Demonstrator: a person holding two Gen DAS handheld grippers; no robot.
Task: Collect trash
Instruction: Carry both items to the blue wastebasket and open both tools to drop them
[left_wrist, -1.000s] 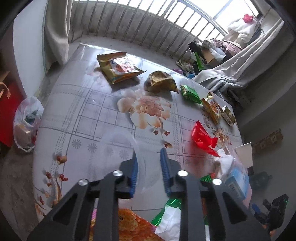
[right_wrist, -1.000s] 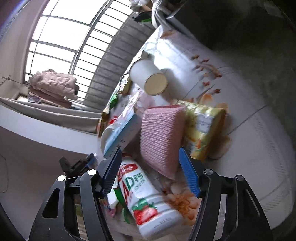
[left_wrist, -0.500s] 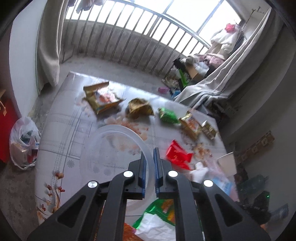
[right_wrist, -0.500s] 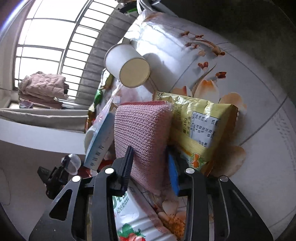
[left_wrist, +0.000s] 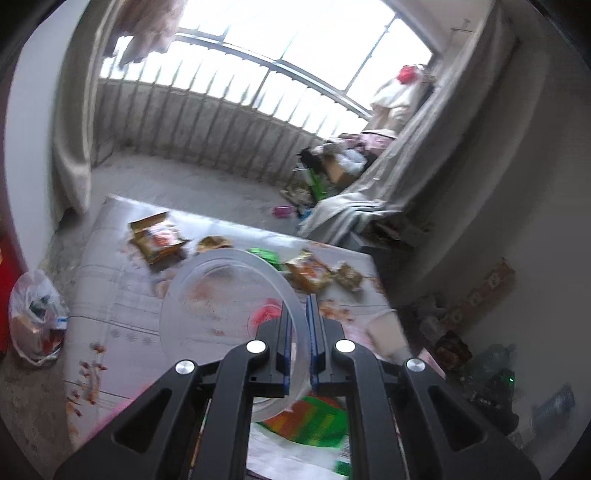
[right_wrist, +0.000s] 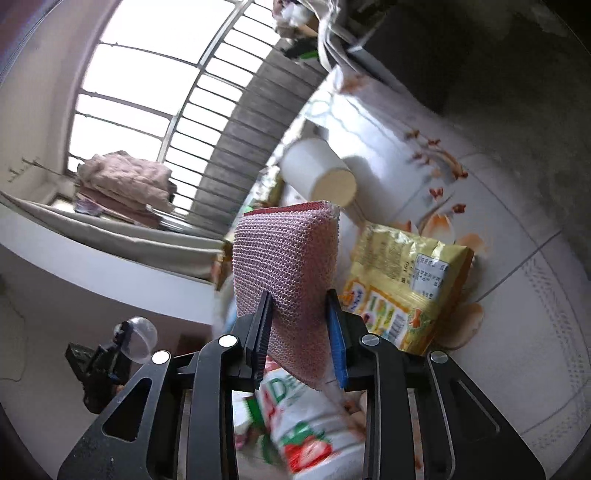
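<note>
In the left wrist view my left gripper (left_wrist: 298, 314) is shut on the rim of a clear round plastic lid (left_wrist: 221, 291), held above the floral table (left_wrist: 110, 295). Snack wrappers lie beyond it: a yellow one (left_wrist: 157, 238), a gold one (left_wrist: 214, 242), a green one (left_wrist: 264, 254) and an orange one (left_wrist: 308, 273). In the right wrist view the jaws of my right gripper (right_wrist: 298, 295) are closing, and the pads press both sides of a pink knitted sponge (right_wrist: 286, 251) that stands upright between them. Behind the sponge lie a yellow snack bag (right_wrist: 402, 291) and a tipped white paper cup (right_wrist: 317, 170).
A strawberry milk bottle (right_wrist: 310, 432) lies under the right gripper. A green and orange wrapper (left_wrist: 314, 417) lies under the left gripper. A filled white plastic bag (left_wrist: 35, 317) sits on the floor left of the table. Curtains, a railing and clutter stand beyond the far edge.
The left gripper closed on the clear lid's rim and rose with it, so the table looks farther off. The right gripper's jaws narrowed onto the pink sponge, which now stands tilted up off the snack bag.
</note>
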